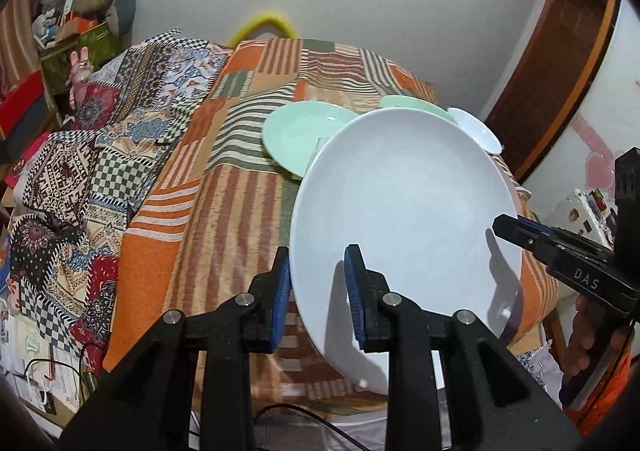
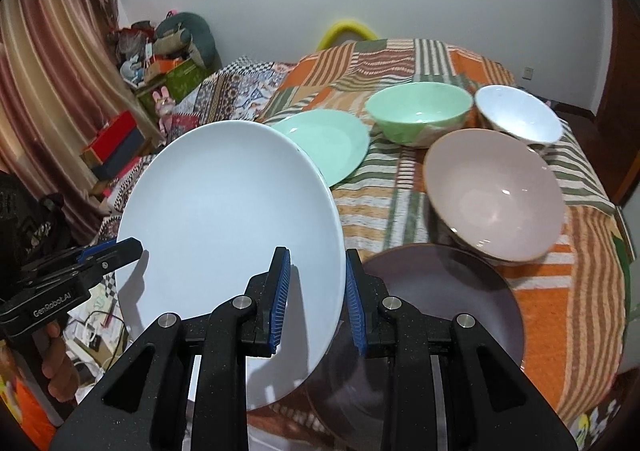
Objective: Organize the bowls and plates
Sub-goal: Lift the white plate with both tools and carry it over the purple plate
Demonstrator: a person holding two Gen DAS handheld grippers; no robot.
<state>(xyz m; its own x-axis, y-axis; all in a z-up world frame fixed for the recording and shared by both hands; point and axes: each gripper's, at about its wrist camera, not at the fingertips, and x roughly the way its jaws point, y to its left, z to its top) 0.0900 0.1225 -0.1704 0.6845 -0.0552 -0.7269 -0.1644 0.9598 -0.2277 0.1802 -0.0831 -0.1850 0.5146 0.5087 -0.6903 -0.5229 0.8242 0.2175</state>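
Blue-padded jaws of both grippers, left (image 1: 316, 291) and right (image 2: 316, 291), straddle opposite rims of white plate (image 2: 232, 235); we judge both clenched on it, plate held tilted over near edge of bed (image 2: 568, 283). Dark plate (image 2: 460, 311) lies beneath, near edge. Green plate (image 2: 332, 143) mid-bed. Green bowl (image 2: 418, 111), white bowl (image 2: 520, 115), pink bowl (image 2: 496, 199) toward far right, all empty, unstacked. We judge task early: no stacks yet, plates and bowls left to group.
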